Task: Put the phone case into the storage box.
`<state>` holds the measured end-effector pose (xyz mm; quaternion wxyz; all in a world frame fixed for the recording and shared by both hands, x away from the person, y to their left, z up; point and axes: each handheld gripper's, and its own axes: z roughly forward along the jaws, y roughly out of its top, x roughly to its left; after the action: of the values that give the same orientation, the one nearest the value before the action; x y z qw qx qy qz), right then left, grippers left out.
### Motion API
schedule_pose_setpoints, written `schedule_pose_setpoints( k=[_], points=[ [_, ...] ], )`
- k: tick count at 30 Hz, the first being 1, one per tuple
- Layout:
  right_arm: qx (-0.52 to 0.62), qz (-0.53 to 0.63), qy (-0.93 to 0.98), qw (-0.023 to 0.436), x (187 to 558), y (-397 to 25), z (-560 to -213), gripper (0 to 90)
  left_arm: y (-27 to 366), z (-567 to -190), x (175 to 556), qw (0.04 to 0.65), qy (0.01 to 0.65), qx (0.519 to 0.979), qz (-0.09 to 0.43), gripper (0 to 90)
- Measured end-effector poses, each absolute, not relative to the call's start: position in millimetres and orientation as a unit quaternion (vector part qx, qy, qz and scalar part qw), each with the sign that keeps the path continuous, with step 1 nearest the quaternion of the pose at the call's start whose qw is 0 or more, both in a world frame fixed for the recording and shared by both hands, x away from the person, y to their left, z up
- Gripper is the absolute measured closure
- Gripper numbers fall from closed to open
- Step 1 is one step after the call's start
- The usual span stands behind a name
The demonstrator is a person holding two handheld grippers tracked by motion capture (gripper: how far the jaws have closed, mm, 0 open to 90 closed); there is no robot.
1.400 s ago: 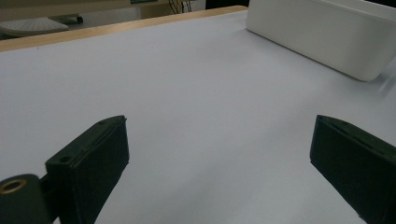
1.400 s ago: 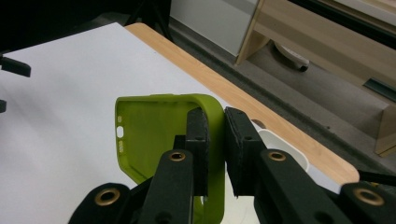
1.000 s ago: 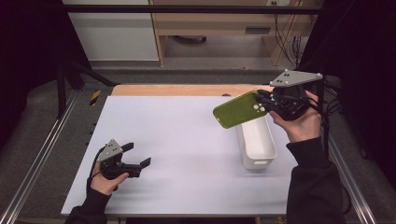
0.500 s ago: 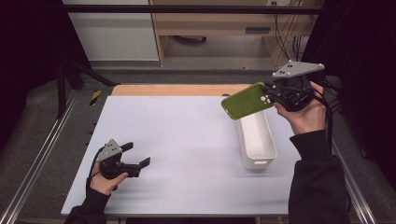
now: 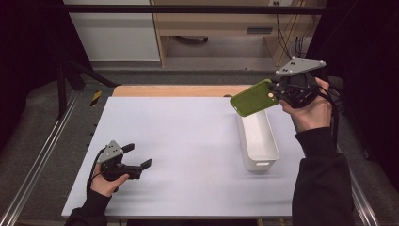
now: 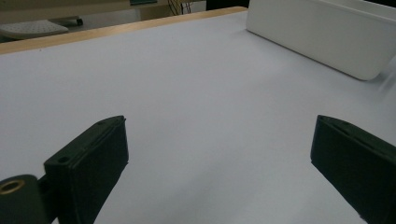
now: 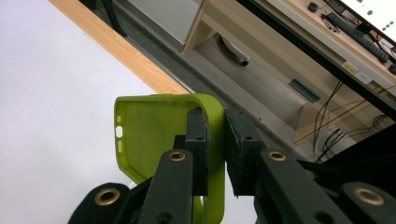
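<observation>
The white table surface [image 5: 188, 141] carries a white rectangular bin [image 5: 257, 139] on its right side, and the bin appears empty, so placement of the item is judged not yet done. The right gripper [image 5: 282, 92] is clamped on one side wall of a green phone case [image 5: 251, 97], holding it in the air above the bin's far end. The left gripper [image 5: 139, 162] rests low on the table's near-left area, jaws spread wide and empty.
</observation>
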<state>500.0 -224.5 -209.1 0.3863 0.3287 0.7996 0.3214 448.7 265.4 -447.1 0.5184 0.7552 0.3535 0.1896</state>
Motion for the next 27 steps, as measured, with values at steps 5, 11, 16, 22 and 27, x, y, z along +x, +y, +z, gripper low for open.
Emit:
schedule_pose_setpoints(
  k=[5,11,16,22,27],
  points=[
    [0.322,0.312,0.803,0.393,504.6,-227.6,-209.9,80.5,265.7,-447.8,449.1,0.519,0.352,0.755,0.189,3.8],
    [0.314,0.296,0.807,0.402,512.4,-230.3,-210.8,80.4,265.7,-448.9,449.4,0.518,0.35,0.758,0.186,3.9],
    [0.301,0.283,0.813,0.41,519.5,-232.2,-212.6,80.4,265.9,-450.1,450.4,0.517,0.351,0.758,0.185,3.8],
    [0.284,0.269,0.82,0.418,526.8,-234.3,-214.2,80.3,266.4,-451.8,451.4,0.517,0.349,0.76,0.184,3.8],
    [0.272,0.259,0.826,0.42,531.5,-233.7,-215.7,80.3,266.9,-452.5,452.0,0.516,0.35,0.759,0.185,3.6]
  ],
)
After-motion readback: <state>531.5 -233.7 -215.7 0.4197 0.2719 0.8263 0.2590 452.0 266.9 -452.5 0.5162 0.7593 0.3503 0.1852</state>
